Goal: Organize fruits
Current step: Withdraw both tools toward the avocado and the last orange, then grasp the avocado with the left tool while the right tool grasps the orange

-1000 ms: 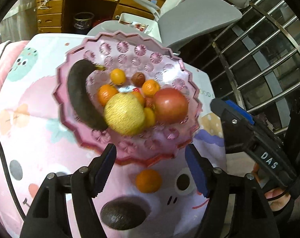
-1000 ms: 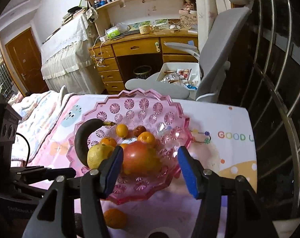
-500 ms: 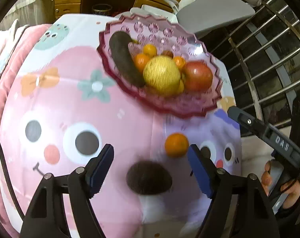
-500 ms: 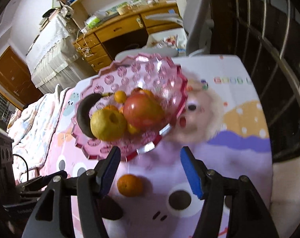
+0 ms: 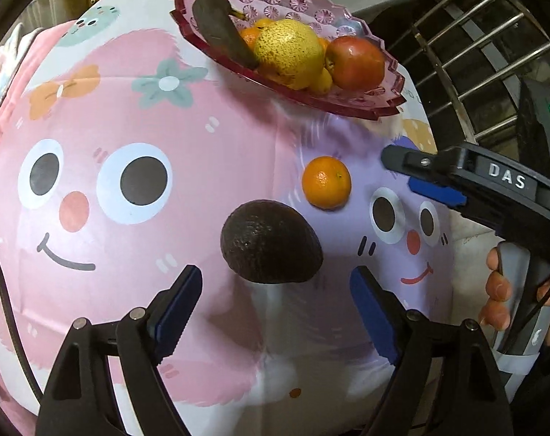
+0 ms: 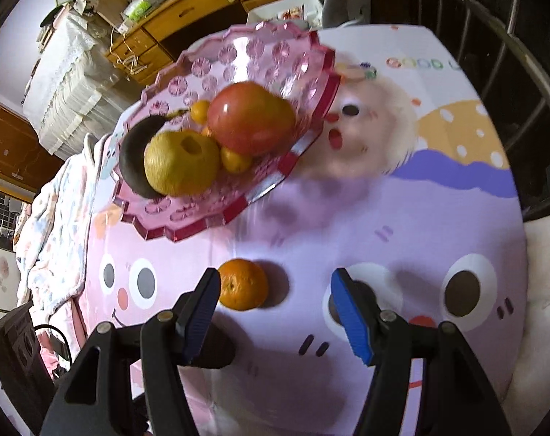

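We see a pink translucent plastic fruit bowl (image 5: 347, 107) embossed with rosettes, holding a speckled yellow pear (image 5: 289, 51), a red-orange apple (image 5: 354, 61) and a blackened banana (image 5: 220, 29). On the pink-and-lilac cartoon-face tablecloth (image 5: 129, 254) lie a bright orange tangerine (image 5: 326, 182) and a dark brown pebbled avocado (image 5: 271, 241). Blue ribbed pads (image 5: 176, 309) line black fingers.

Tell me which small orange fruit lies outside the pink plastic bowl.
The lone round orange mandarin on the pink cartoon tablecloth, beside the dark avocado; the other small orange fruits sit in the pink scalloped bowl.
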`<state>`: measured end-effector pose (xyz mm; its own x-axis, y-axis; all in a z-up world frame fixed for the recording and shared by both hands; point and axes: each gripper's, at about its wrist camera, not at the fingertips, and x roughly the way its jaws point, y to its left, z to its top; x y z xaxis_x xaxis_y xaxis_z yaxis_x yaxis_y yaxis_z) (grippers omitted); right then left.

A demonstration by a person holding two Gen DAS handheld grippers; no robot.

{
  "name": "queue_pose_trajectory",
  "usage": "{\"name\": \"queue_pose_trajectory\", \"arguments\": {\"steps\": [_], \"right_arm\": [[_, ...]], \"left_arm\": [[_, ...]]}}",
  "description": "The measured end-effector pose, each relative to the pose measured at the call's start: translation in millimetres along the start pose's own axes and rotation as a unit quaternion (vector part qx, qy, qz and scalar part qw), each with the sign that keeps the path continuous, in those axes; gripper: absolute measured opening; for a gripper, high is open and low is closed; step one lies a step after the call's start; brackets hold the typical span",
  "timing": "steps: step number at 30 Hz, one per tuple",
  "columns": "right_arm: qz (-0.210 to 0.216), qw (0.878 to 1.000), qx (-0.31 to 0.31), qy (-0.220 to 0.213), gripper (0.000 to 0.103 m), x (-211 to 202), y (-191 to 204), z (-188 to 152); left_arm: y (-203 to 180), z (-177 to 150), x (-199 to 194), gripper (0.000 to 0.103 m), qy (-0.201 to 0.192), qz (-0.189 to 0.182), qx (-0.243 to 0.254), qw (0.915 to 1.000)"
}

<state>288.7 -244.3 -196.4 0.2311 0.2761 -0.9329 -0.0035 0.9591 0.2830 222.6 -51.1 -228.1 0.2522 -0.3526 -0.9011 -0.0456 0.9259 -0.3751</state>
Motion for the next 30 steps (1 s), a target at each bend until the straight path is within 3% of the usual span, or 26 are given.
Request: {"name": "queue_pose_trajectory", "arguments": {"steps": [5,12,20,30], "right_arm": [[0.001,1.000,0.001,0.031,0.064,13.2,7.4,-4.7],[-0.012,0.998,-0.001,0.063,0.064,29.0,16.0,-5.7],[-0.019,0.996,-0.012,0.086,0.064,43.2,25.3,-4.6],[-0.027,0.994,-0.026,0.103,0.064,52.2,29.0,-1.2]], "left_arm": [[-7.9,0.9,5.2,0.086,-0.007,-0.002,0.024,0.9997],[-25.8,-0.7,16.6,0.086,-0.013,0.024,0.078,0.9966],[-39.7,-6.6,24.6,0.086,-0.062,0.066,0.127,0.9877],[-43.0,-11.3,28.3,0.086,-0.099,0.080,0.161,0.9787]]}}
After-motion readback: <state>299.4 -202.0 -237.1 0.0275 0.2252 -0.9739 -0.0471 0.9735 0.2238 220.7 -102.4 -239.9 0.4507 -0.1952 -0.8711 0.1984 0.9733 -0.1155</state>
